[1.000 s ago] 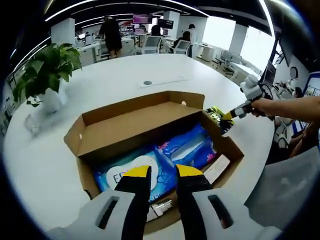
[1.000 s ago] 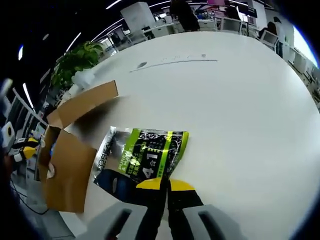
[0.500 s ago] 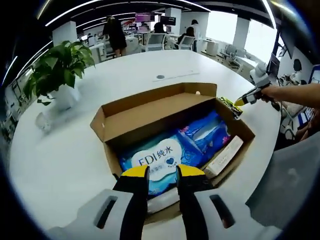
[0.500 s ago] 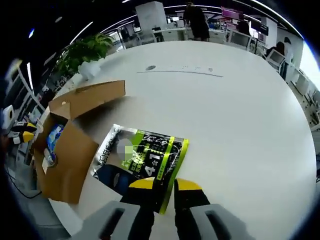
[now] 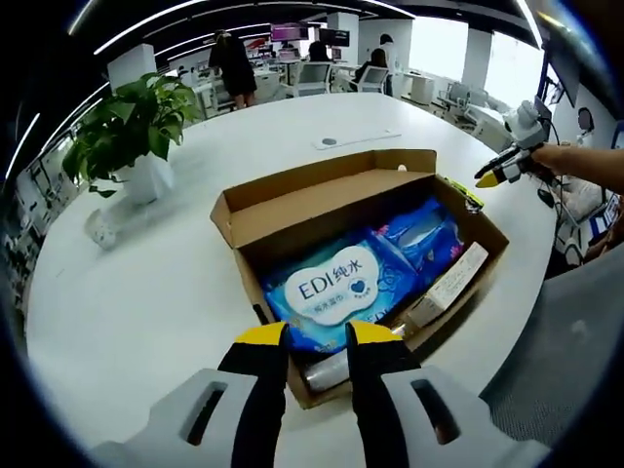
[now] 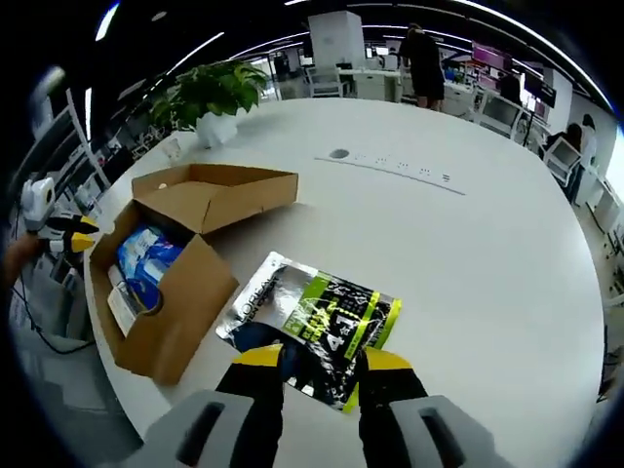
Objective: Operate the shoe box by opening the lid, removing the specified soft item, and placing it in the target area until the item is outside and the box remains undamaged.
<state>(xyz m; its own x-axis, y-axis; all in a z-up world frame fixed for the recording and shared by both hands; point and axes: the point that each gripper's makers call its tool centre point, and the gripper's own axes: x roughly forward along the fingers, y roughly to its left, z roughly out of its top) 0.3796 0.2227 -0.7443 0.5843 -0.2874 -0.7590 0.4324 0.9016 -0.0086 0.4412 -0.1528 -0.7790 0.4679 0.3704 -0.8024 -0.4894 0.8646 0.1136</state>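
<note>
The green and black pouch [image 6: 317, 317] lies flat on the white table [image 6: 487, 253], just beside the open shoe box [image 5: 292, 205]. We think it is light, soft and a bit slippery, so an edge is best to pinch. Our right gripper [image 6: 320, 359] is open over it, holding nothing. Our left gripper [image 5: 317, 336] is open too. We count one pouch, one box, two blue wipe packs [image 5: 336, 288] inside, one potted plant [image 5: 132, 132].

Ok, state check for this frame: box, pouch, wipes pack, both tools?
Shoe box: lid open, standing on the table.
Green-black pouch: outside the box, flat on the table.
Blue wipes pack: inside the box.
Left tool: open, holding nothing.
Right tool: open, pouch released.
</note>
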